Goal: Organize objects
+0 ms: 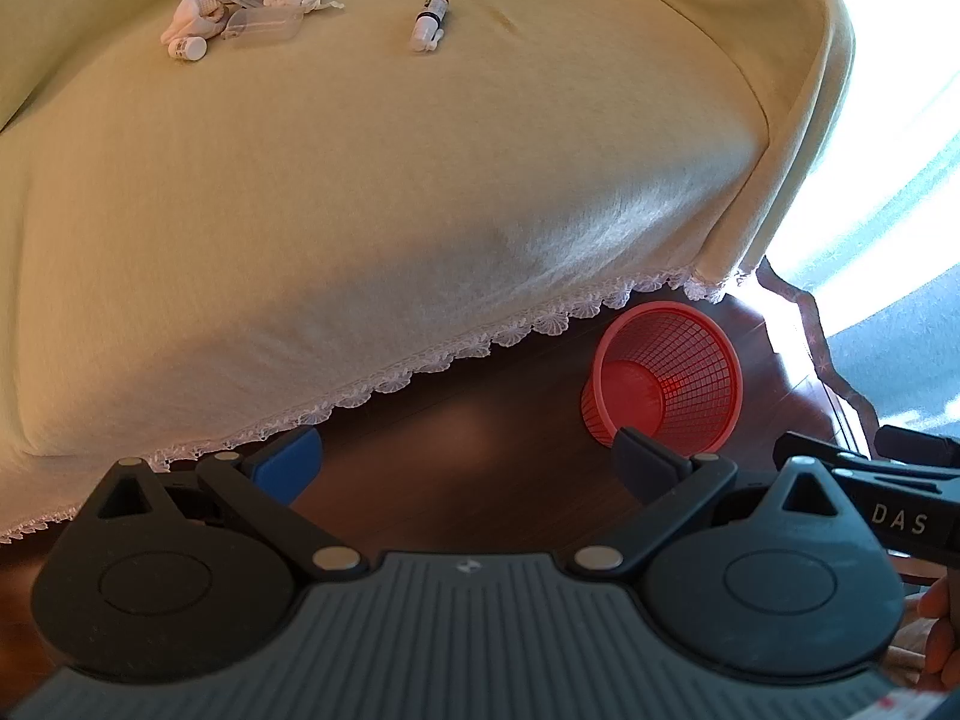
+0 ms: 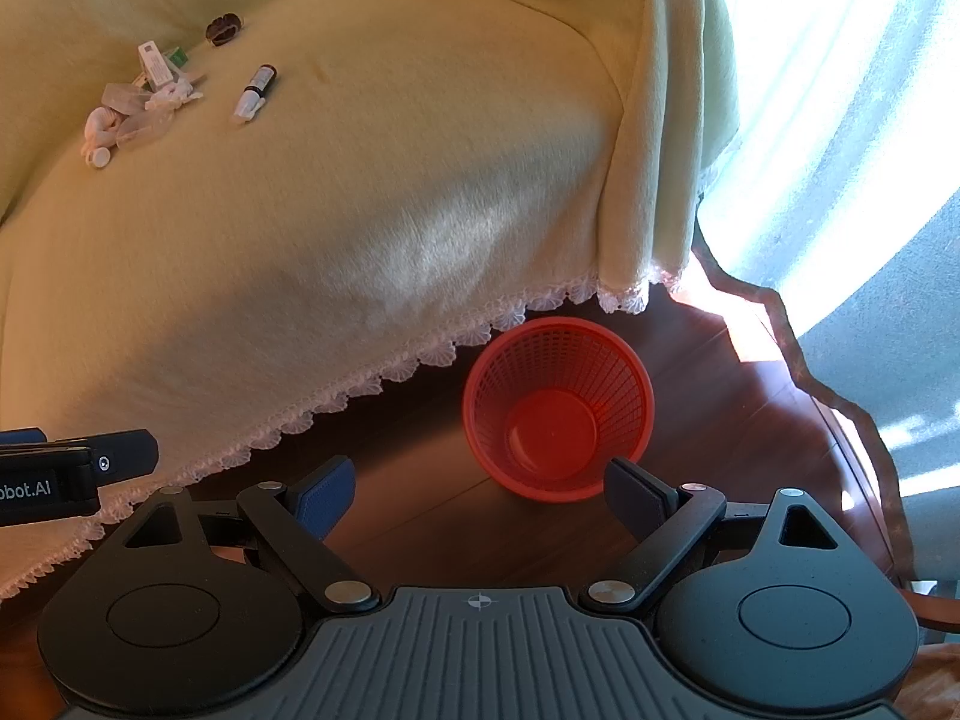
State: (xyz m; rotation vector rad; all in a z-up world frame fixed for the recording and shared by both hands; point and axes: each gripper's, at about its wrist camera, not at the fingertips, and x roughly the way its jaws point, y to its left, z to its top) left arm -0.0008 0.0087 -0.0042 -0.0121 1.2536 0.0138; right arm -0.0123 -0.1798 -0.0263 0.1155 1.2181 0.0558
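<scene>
Nothing has yet been picked up: the left gripper and right gripper are both held wide and empty above the red basket. A reach towards eleven o'clock is called for, where small white bottles and packets lie scattered on the yellow blanket.

Your left gripper sits wide open over bare wood table, holding nothing. Red mesh basket just ahead-right, tipped. Small bottle and white clutter pile far back on yellow cloth.
</scene>
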